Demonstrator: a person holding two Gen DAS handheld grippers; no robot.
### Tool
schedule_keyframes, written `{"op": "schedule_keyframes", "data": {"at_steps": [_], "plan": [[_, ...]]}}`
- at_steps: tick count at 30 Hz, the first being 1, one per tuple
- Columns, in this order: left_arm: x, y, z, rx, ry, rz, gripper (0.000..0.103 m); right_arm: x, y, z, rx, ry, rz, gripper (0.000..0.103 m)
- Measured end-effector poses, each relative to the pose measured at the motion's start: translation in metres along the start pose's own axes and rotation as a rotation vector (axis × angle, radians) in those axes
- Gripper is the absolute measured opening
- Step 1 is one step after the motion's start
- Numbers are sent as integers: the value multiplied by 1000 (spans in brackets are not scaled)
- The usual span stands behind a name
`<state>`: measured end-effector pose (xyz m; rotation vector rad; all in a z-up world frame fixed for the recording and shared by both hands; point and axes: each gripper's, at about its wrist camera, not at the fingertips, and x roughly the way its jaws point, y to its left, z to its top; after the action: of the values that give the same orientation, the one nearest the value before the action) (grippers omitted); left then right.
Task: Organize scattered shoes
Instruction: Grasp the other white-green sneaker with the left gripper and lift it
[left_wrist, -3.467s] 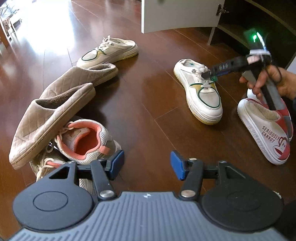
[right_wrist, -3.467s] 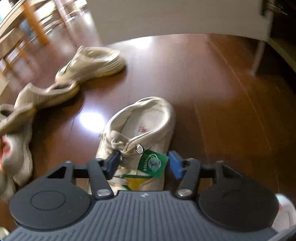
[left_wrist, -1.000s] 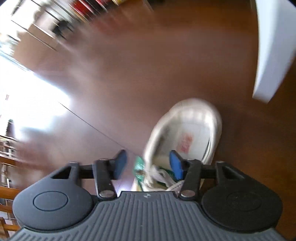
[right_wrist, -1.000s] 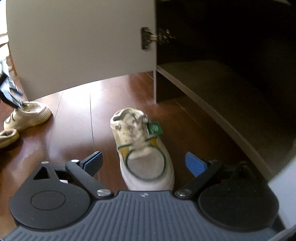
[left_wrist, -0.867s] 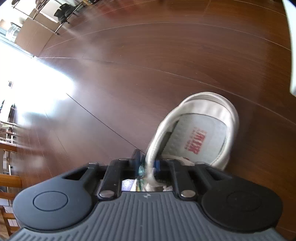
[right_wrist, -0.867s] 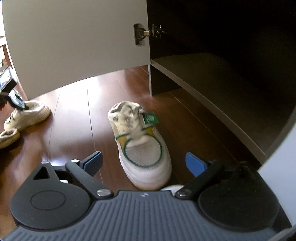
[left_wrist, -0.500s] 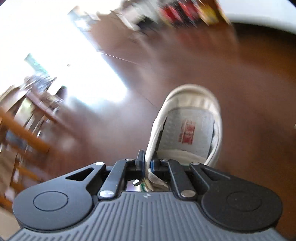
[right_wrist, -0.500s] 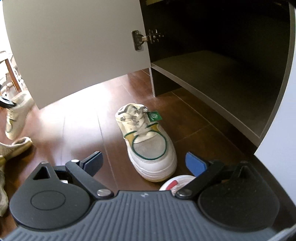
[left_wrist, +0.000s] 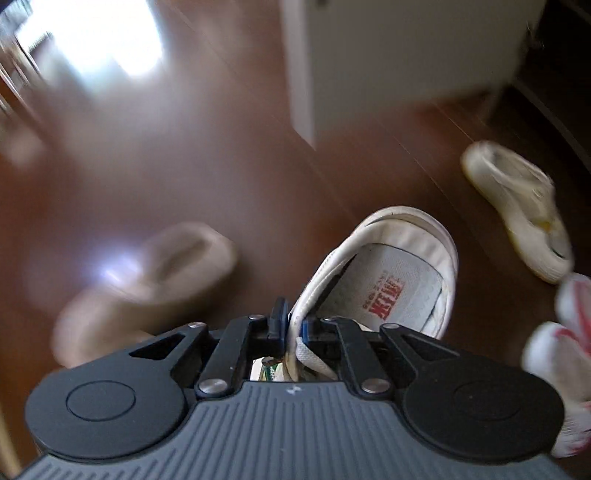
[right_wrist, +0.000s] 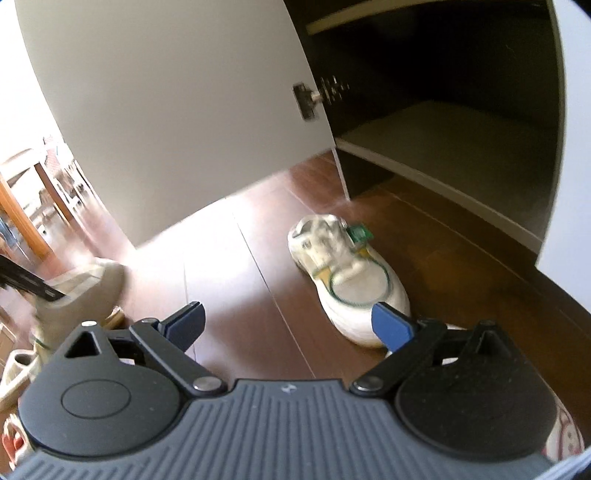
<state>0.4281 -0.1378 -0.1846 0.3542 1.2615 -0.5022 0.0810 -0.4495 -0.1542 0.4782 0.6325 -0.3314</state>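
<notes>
My left gripper (left_wrist: 293, 325) is shut on the side rim of a white sneaker (left_wrist: 391, 284) with a red insole print, and the shoe hangs off the floor, heel away from me. In the right wrist view that held sneaker (right_wrist: 88, 288) shows blurred at the left edge. Its mate, a white sneaker (right_wrist: 354, 284) with green trim and a green tag, stands on the wood floor before the cabinet; the left wrist view has the mate (left_wrist: 517, 206) at the right. My right gripper (right_wrist: 288, 323) hovers open above the floor, nothing between its fingers.
An open white cabinet door (right_wrist: 166, 110) stands left of a dark low shelf (right_wrist: 461, 147). Beige slippers (left_wrist: 147, 284) lie on the floor at the left. A red-and-white slipper (left_wrist: 557, 332) lies at the right, close to the grippers. Wooden furniture (right_wrist: 22, 206) is far left.
My left gripper closed on the sneaker's rim, lifted it and swung it toward the cabinet. The right gripper drew back and rose a little, staying open.
</notes>
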Motion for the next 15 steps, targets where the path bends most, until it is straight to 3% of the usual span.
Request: {"op": "schedule_keyframes", "data": {"at_steps": [2,3,5,8,10,12,15], "plan": [[17,-13,-3,10,20,-44,8,0,0,-7,10,43,3,96],[19,-21,-6,53,15,-75,25,0,2,-12,18,76,14,96],[6,-29,-14,138,-18,-126,26,2,9,-27,32,130,36,97],[-48,-38,-49,373,-178,2,40,14,25,-44,44,182,66,97],[-84,-38,-82,494,-301,134,51,29,45,-58,58,228,107,97],[-113,-37,-112,546,-386,224,55,50,76,-69,35,271,162,97],[-140,-30,-150,496,-447,269,59,81,135,-86,-59,286,188,97]]}}
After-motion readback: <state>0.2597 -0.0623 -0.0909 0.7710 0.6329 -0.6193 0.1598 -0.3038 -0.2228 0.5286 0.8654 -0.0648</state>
